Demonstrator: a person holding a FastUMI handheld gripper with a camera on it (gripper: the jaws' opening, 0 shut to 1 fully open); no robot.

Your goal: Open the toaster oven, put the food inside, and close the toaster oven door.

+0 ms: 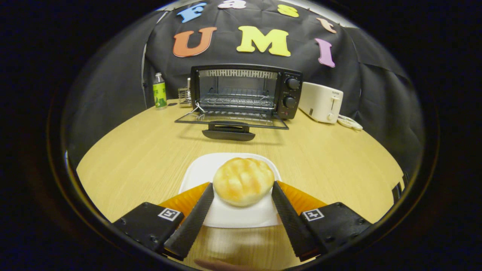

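While the toaster oven [244,92] stands door-down | bun [243,186] golden, round, on white plate [199,173] | gripper [243,188] fingers flank it, contact unclear | plate's near edge hidden.

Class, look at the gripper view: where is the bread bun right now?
The bun sits on the white plate on the wooden table, between the gripper's two open fingertips, with the open toaster oven beyond it.

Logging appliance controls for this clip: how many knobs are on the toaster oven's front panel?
2: upper knob and lower knob, stacked right of the open toaster oven. Gripper fingers flank the bun.
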